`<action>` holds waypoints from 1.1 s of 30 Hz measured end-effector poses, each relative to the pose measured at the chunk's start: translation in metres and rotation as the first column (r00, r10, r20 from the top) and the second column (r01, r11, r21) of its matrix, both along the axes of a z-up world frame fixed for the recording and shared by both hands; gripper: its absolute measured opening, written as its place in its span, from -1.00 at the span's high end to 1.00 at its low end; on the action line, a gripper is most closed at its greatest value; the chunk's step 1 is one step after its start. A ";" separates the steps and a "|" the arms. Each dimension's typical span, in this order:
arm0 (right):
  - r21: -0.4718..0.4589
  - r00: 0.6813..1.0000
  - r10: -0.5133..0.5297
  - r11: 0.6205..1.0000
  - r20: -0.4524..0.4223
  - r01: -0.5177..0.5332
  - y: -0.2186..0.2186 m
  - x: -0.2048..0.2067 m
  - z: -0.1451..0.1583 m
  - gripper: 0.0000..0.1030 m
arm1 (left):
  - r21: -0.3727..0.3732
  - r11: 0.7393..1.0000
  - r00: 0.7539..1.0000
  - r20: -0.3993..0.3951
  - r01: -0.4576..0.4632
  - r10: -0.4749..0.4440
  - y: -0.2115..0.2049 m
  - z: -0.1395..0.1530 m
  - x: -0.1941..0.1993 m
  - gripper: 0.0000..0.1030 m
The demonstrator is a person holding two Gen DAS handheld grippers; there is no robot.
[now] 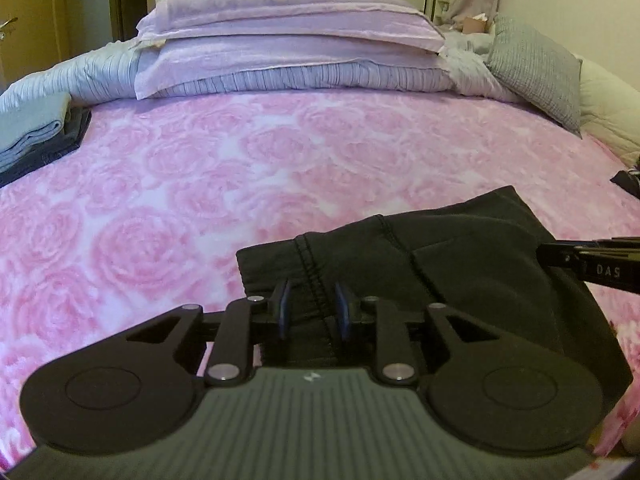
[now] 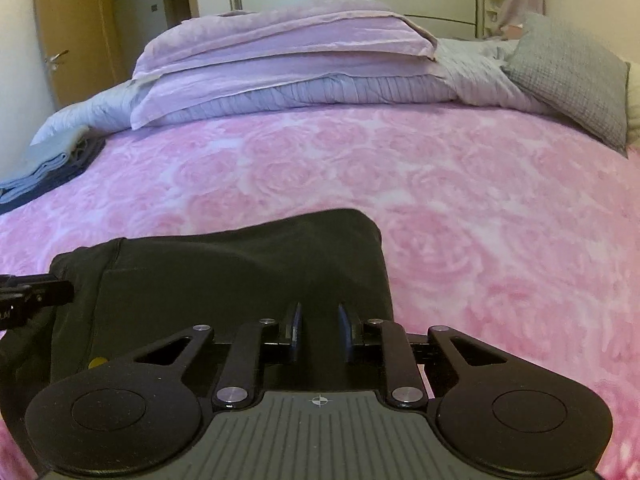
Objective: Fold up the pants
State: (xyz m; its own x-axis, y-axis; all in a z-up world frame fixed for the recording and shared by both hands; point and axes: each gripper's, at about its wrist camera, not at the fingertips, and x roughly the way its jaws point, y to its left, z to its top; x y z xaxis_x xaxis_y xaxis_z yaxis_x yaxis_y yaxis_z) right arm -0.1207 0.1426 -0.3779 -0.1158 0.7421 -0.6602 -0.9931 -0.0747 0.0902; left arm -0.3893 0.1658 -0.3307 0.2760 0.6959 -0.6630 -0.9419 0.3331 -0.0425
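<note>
Black pants [image 1: 440, 248] lie folded in a compact bundle on the pink rose-pattern blanket [image 1: 200, 184] near the bed's front edge. My left gripper [image 1: 313, 300] stands over their left end, jaws a little apart, with the stitched seam fold running between the pads. My right gripper [image 2: 319, 316] is over the right end of the pants [image 2: 240, 256], jaws narrowly apart with dark fabric between them. I see no pad pressing on the cloth. The right gripper's fingers [image 1: 560, 254] reach the bundle from the right in the left wrist view. The left one's fingers [image 2: 40, 290] enter at the left edge of the right wrist view.
Two lilac pillows [image 1: 288, 24] are stacked on a striped duvet [image 1: 100, 72] at the head of the bed. A pile of folded grey and dark clothes [image 1: 36, 136] sits far left. A grey cushion [image 1: 532, 68] leans at the right. A wooden door [image 2: 76, 28] stands behind.
</note>
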 end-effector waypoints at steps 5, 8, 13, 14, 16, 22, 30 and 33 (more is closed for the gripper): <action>0.007 1.000 0.012 1.000 0.001 -0.012 0.001 0.003 0.002 0.68 | 0.002 1.000 1.000 0.012 -0.006 0.006 0.000 0.000 -0.001 0.56; 0.045 0.999 0.038 0.998 -0.027 -0.037 -0.001 0.004 0.005 0.68 | 0.017 1.000 1.000 0.020 0.000 -0.001 -0.003 0.000 -0.001 0.54; 0.058 0.986 0.164 0.985 -0.032 -0.162 0.020 -0.004 -0.008 0.68 | 0.048 0.999 0.999 0.041 0.004 -0.006 -0.005 -0.009 -0.006 0.47; 0.058 0.986 0.167 0.985 -0.028 -0.165 0.028 -0.003 -0.011 0.68 | 0.055 0.998 0.999 0.037 0.012 -0.015 -0.005 -0.012 -0.006 0.46; 0.029 0.986 0.161 0.987 -0.052 -0.160 0.051 0.003 -0.017 0.69 | 0.070 0.997 0.999 0.028 0.019 -0.021 -0.006 -0.014 -0.004 0.45; 0.012 0.993 0.105 0.994 -0.047 -0.105 0.087 0.026 -0.015 1.00 | 0.063 0.998 0.999 0.050 0.018 -0.021 -0.003 -0.016 -0.008 0.43; 0.085 0.983 0.157 0.985 -0.093 -0.149 -0.008 0.011 0.021 1.00 | 0.051 0.999 0.998 0.065 -0.010 0.006 -0.009 -0.004 -0.010 0.42; 0.078 0.970 0.214 0.975 -0.117 -0.206 -0.052 -0.006 0.023 1.00 | 0.100 0.995 0.998 0.055 0.019 -0.025 -0.033 0.012 -0.012 0.51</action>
State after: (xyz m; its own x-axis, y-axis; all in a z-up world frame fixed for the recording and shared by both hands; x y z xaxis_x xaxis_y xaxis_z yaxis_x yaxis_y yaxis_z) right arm -0.1268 0.0907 -0.3553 -0.3517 0.7329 -0.5824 -0.9358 -0.2902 0.2001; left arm -0.4010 0.1325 -0.3187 0.3265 0.7508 -0.5742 -0.9315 0.3588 -0.0606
